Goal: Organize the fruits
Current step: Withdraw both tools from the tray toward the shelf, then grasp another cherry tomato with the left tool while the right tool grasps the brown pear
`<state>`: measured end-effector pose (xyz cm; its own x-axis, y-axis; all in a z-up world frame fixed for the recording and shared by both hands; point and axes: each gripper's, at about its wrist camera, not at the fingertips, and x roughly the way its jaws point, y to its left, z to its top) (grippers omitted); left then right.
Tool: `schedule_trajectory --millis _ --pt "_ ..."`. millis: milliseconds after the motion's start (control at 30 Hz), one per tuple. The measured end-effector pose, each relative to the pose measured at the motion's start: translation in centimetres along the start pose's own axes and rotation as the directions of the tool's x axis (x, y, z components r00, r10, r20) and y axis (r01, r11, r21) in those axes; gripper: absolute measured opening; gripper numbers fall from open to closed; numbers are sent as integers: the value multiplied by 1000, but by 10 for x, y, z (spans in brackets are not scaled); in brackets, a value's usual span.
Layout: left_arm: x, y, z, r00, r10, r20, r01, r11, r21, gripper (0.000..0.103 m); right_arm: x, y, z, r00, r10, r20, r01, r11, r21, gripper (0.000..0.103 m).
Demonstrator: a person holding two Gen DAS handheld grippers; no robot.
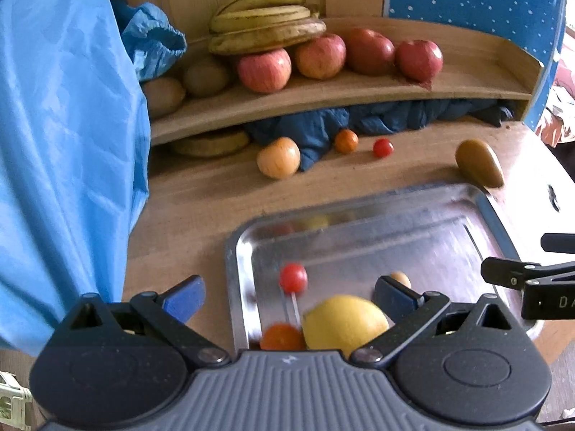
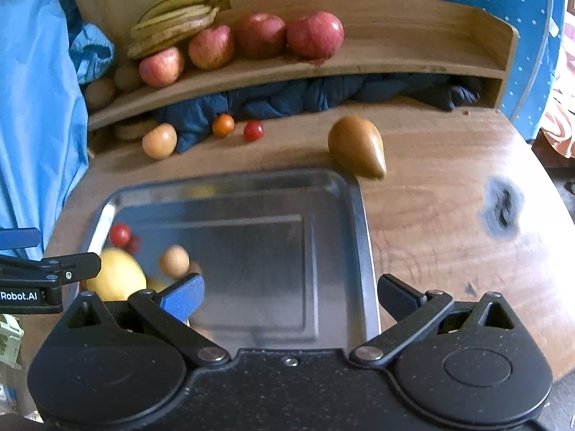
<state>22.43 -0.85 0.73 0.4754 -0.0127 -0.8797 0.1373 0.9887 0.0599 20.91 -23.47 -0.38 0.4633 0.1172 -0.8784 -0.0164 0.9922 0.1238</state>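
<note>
A steel tray (image 1: pixel 413 222) (image 2: pixel 251 201) lies on the wooden table. In it are a yellow lemon (image 1: pixel 345 323) (image 2: pixel 115 276), a red cherry tomato (image 1: pixel 293 277) (image 2: pixel 119 234), an orange tomato (image 1: pixel 282 337) and a small tan fruit (image 1: pixel 400 279) (image 2: pixel 174 260). My left gripper (image 1: pixel 289 300) is open and empty above the tray's near left corner. My right gripper (image 2: pixel 289 296) is open and empty above the tray's near right edge. Loose on the table are a tan fruit (image 1: pixel 278 158) (image 2: pixel 159 140), an orange tomato (image 1: pixel 346 140) (image 2: pixel 223 125), a red tomato (image 1: pixel 383 148) (image 2: pixel 253 130) and a brown pear (image 1: pixel 479 163) (image 2: pixel 359 147).
A curved wooden shelf (image 1: pixel 359 89) (image 2: pixel 377 57) holds bananas (image 1: pixel 262 21) (image 2: pixel 172 21), several red apples (image 1: pixel 320 55) (image 2: pixel 258 36) and kiwis (image 1: pixel 205 75) (image 2: pixel 125 77). Dark blue cloth (image 1: pixel 395 118) (image 2: pixel 323 97) lies under it. A light blue bag (image 1: pixel 64 143) (image 2: pixel 36 89) stands on the left.
</note>
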Motion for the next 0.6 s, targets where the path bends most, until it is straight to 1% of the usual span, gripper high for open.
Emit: schedule_trajectory --millis 133,267,333,433,533,600 --pt "13 6 17 1000 5 3 -5 1000 -1 102 11 4 16 1000 5 16 -5 1000 -2 102" --pt "27 10 32 1000 -3 5 3 1000 9 102 23 9 27 1000 9 12 -9 1000 0 102" --pt "35 11 39 1000 -14 3 14 1000 14 102 28 11 32 1000 11 11 -11 1000 3 102" --pt "48 14 47 999 -39 3 39 999 20 102 30 15 38 999 20 32 -20 1000 14 102" --pt "61 13 54 998 -63 -3 63 998 30 102 31 18 39 998 20 55 -21 1000 19 102" --pt "65 12 60 997 -79 -2 79 996 32 102 32 19 38 999 17 51 -18 1000 17 101"
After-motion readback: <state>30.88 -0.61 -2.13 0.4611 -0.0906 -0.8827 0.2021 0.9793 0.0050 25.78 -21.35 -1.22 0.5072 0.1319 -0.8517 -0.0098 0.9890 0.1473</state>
